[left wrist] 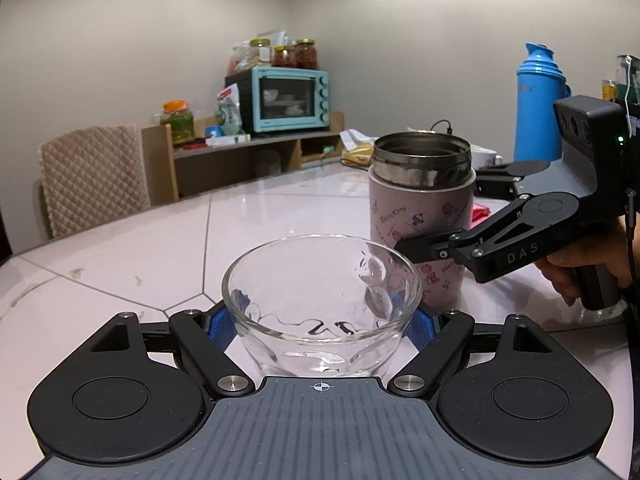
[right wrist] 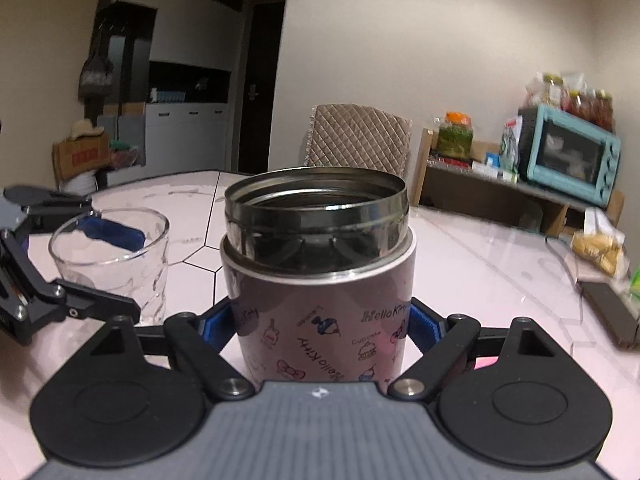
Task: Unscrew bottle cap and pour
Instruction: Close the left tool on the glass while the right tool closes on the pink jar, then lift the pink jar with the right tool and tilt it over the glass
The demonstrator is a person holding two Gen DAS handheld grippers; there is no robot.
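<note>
A clear drinking glass [left wrist: 322, 308] stands on the table, and my left gripper [left wrist: 320, 326] is shut on it, blue pads [left wrist: 222, 330] pressed to both sides. Behind it to the right stands a pink printed thermos bottle [left wrist: 420, 224] with an open steel mouth and no cap on it. My right gripper [right wrist: 320, 328] is shut on the bottle [right wrist: 320, 280], its blue pads [right wrist: 422, 326] against the lower body. In the right wrist view the glass [right wrist: 114, 260] sits at the left with the left gripper [right wrist: 100, 270] around it. The cap is not in view.
The white tiled table [left wrist: 168, 248] stretches away to a quilted chair back [left wrist: 92, 176]. A teal toaster oven [left wrist: 294, 98] sits on a wooden shelf with jars. A blue vacuum flask [left wrist: 538, 104] stands far right. A dark flat object [right wrist: 610, 312] lies at the right.
</note>
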